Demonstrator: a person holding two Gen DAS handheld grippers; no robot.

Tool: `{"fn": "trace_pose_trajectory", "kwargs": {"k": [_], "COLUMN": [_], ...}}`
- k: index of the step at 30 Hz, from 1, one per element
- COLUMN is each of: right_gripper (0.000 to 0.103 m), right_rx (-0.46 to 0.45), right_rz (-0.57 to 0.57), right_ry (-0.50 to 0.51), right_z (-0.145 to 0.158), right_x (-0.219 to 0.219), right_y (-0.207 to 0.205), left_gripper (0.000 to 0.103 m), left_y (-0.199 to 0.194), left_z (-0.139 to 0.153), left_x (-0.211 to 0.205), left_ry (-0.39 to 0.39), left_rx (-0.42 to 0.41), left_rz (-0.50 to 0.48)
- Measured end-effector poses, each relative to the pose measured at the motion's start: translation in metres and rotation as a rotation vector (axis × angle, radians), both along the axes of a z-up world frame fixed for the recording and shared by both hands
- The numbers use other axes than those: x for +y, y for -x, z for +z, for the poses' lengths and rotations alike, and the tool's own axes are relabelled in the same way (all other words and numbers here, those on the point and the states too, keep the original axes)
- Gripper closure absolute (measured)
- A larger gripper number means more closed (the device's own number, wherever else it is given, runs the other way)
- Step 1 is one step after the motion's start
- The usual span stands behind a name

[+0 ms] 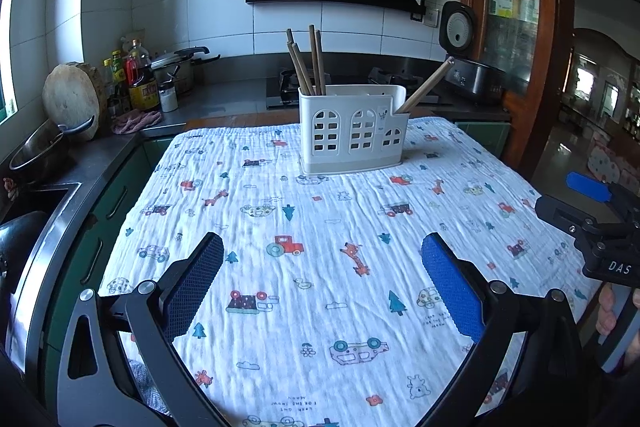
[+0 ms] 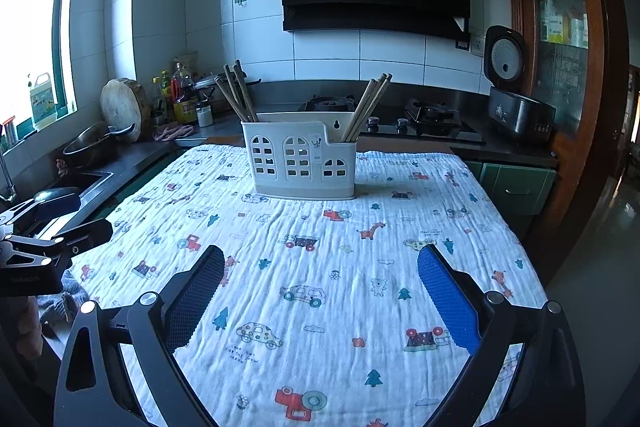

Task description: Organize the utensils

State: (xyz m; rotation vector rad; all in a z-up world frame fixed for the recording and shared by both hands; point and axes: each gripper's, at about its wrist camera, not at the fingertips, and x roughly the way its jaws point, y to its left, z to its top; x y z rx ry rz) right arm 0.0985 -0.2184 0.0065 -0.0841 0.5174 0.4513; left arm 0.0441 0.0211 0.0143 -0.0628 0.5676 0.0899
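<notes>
Near the top centre of both views a white plastic utensil holder with arched window cut-outs stands upright on a white crinkled cloth printed with cars, giraffes and trees. The cloth covers the table. In the holder's left compartment a bundle of brown wooden chopsticks leans back and to the left. In the lower right compartment a second set of brown wooden chopsticks tilts to the right (the left wrist view shows it end-on, almost as one stick). No loose utensil is seen on the cloth, so the sorting looks largely finished, or not yet started on a regrouping.

The left gripper fills the bottom of its own view, jaws spread wide with nothing between the blue pads. The right gripper is likewise spread and empty, low over the near cloth. Both sit well apart from the holder, probably held back to leave it clear.
</notes>
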Motion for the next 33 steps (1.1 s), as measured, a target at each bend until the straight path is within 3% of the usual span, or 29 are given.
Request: {"fn": "trace_pose_trajectory", "kwargs": {"k": [33], "right_gripper": [0.009], "right_rx": [0.005], "right_rz": [0.022], "right_ry": [0.012], "right_z": [-0.003], "right_x": [0.0076], "right_y": [0.0049], "left_gripper": [0.005], "left_y": [0.0023], "left_z": [-0.0034], "left_x": [0.003], "left_ry": [0.017], "left_rx": [-0.002], "left_rz": [-0.001]}}
